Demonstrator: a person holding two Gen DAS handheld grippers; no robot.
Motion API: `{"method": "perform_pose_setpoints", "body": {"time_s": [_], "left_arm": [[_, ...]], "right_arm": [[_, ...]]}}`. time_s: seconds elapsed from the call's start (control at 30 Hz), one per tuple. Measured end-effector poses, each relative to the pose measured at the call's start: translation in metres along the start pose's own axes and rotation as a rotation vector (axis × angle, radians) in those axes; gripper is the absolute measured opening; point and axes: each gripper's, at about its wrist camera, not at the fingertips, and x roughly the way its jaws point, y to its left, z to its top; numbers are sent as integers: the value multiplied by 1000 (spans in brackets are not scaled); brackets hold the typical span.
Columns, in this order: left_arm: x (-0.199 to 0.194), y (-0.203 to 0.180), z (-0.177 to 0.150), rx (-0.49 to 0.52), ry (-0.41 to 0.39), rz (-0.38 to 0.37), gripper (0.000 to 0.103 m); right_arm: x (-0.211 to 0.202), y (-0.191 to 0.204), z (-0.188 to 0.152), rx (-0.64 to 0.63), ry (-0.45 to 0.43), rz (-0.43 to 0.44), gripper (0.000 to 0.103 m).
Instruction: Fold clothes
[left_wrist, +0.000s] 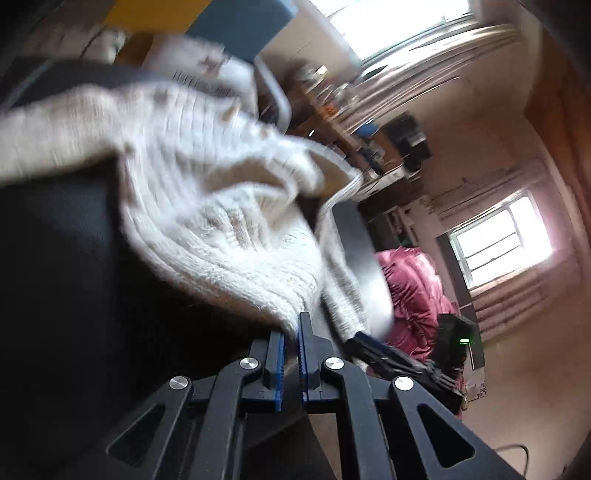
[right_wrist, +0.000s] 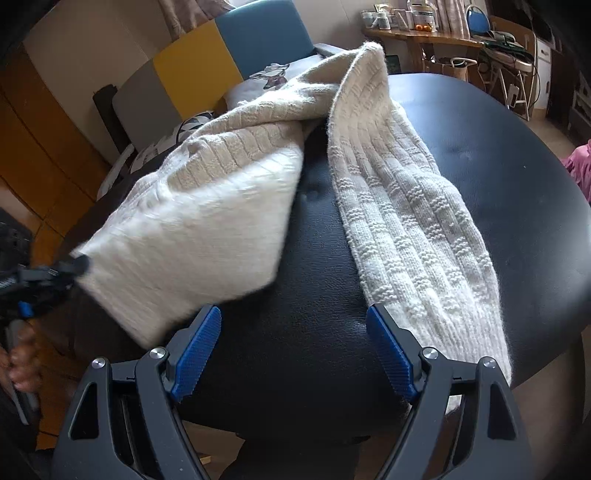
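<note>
A cream knitted garment (right_wrist: 399, 206) lies across a black padded surface (right_wrist: 498, 166). One long ribbed part runs down toward my right gripper (right_wrist: 293, 347), which is open and low over the black surface; its right pad sits at that part's left edge. My left gripper (left_wrist: 291, 343) is shut on an edge of the garment (left_wrist: 221, 221). In the right wrist view the left gripper (right_wrist: 74, 264) holds a corner lifted off the surface at the far left. The lifted part is blurred.
Behind the surface stand a grey, yellow and blue panel (right_wrist: 192, 70) and a printed cushion (right_wrist: 273, 75). A cluttered wooden table (right_wrist: 424, 33) is at the back right. A pink garment (left_wrist: 413, 295) lies beyond the surface edge. A hand (right_wrist: 18, 369) grips the left tool.
</note>
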Motion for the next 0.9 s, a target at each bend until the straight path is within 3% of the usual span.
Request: {"method": "perform_pose_setpoints", "body": {"time_s": [0.1, 0.17, 0.27, 0.33, 0.43, 0.63, 0.67, 0.77, 0.9], "left_arm": [[-26, 10, 12, 29, -46, 115, 5], [-27, 32, 19, 5, -45, 243, 5], [-22, 72, 14, -94, -12, 349, 5], [-21, 84, 6, -88, 14, 392, 5], [-16, 81, -6, 7, 22, 522, 5], [-6, 80, -6, 8, 39, 534, 6], [-3, 81, -5, 6, 42, 535, 7], [2, 84, -5, -5, 58, 535, 8], [5, 74, 0, 40, 50, 518, 8]], "right_arm": [[3, 2, 0, -5, 9, 4, 84], [10, 3, -1, 7, 24, 10, 84], [19, 5, -2, 17, 44, 15, 84], [21, 8, 0, 16, 50, 55, 84], [24, 7, 11, 24, 58, 99, 84], [31, -11, 55, 106, 24, 185, 84], [29, -13, 65, 106, 0, 162, 84], [20, -16, 92, 58, -83, -11, 84], [23, -21, 128, -22, -91, -89, 90]]}}
